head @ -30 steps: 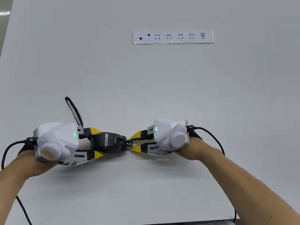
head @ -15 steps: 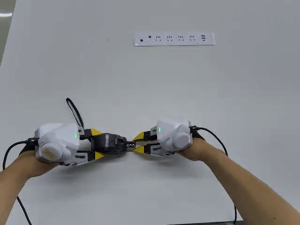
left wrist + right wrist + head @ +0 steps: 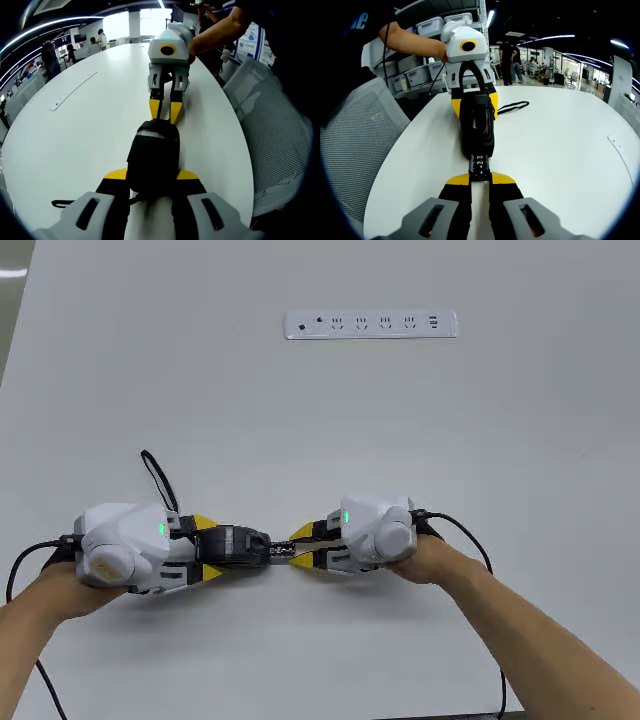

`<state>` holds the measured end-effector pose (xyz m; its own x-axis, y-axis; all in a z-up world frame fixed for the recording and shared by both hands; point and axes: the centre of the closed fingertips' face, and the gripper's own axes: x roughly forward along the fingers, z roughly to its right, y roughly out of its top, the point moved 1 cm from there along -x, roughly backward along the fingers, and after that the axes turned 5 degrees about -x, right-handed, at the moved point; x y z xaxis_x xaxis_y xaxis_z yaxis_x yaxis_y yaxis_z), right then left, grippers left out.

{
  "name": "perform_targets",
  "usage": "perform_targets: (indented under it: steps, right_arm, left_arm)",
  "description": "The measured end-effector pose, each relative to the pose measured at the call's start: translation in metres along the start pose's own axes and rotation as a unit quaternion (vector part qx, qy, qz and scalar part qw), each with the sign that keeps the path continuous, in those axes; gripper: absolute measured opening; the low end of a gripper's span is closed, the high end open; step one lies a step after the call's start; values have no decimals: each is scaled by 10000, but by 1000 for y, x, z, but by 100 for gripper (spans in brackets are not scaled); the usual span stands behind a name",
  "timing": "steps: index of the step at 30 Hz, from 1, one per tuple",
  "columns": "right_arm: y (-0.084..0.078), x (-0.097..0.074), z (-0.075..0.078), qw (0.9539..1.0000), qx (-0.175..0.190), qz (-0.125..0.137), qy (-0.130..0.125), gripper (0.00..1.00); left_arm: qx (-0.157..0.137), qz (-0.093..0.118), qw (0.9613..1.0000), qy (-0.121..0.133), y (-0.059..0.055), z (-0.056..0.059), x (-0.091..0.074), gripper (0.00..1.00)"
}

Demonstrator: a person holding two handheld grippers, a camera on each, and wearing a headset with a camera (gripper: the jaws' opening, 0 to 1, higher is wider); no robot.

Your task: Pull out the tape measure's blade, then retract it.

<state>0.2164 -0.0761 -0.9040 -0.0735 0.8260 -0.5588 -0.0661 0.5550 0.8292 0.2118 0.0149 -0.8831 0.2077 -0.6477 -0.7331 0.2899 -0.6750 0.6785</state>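
black hard-cased tape measure (image 3: 238, 544) clamped in the left gripper (image 3: 207, 546) — right gripper (image 3: 300, 546) pinches its thin blade (image 3: 480, 161), likely springy and slick, best held by the end hook.

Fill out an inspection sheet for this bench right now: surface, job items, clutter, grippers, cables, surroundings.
Surface: white table, bare around the work.
Job's things: black tape measure lies on the table; its blade is out a short way, with the numerals 2 and 3 showing.
Clutter: white power strip at the far side; nothing else seen.
Grippers: left gripper is clamped on the tape measure's case; right gripper is pinching the blade's end.
Cables: a black cable trails from each gripper; a black cord loop lies beside the left one.
Surroundings: mesh chair, storage bins, people in the distance.
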Motion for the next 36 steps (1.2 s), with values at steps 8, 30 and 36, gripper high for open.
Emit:
perform_targets:
  steps: [8,30,36]
  right_arm:
    - [-4,-5,0,10000,31,-14,-2,9]
    - [-13,-16,0,10000,56,-76,-26,9]
    - [-16,-19,-1,9999,52,-109,-23,9]
  left_arm:
    - [24,-12,10000,-3,2,1,0,28]
    - [12,-24,10000,-25,5,3,0,28]
    - [31,-35,10000,-32,6,3,0,28]
